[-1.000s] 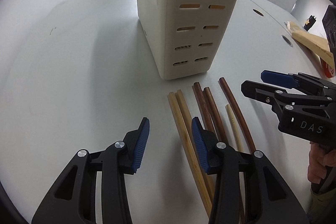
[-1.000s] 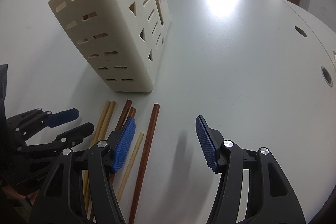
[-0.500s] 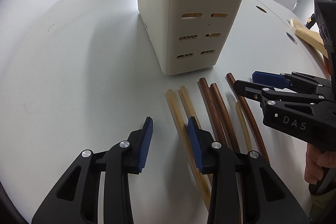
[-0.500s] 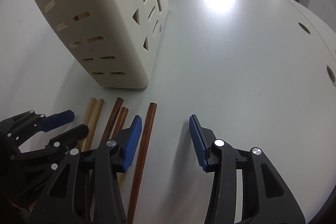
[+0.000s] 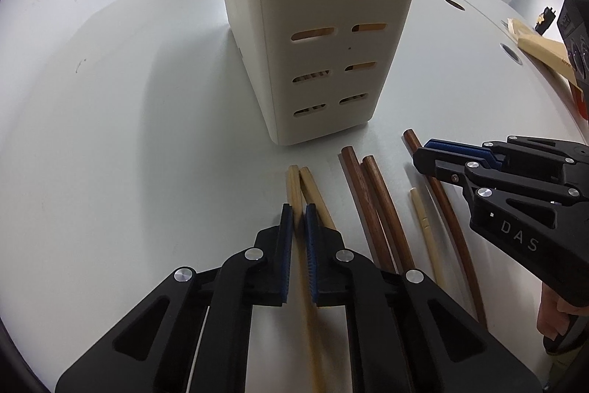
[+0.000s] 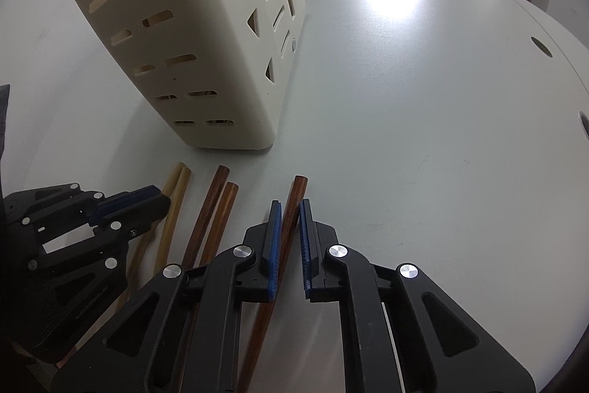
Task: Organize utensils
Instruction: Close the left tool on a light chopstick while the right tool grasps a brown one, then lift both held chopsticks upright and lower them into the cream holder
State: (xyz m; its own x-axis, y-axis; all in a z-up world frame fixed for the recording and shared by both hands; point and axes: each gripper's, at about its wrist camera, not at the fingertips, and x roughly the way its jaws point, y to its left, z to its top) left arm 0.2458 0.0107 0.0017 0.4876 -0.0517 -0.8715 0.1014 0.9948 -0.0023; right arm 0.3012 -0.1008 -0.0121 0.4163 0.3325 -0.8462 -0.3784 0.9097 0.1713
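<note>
Your left gripper pinches one pale bamboo chopstick; your right gripper clamps the dark brown wooden chopstick. Lift both level toward the cream slotted plastic holder just beyond.

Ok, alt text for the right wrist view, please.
The right gripper is closed around a dark brown chopstick lying on a white table. Left of it lie more chopsticks, the left gripper and a cream slotted utensil holder.
</note>
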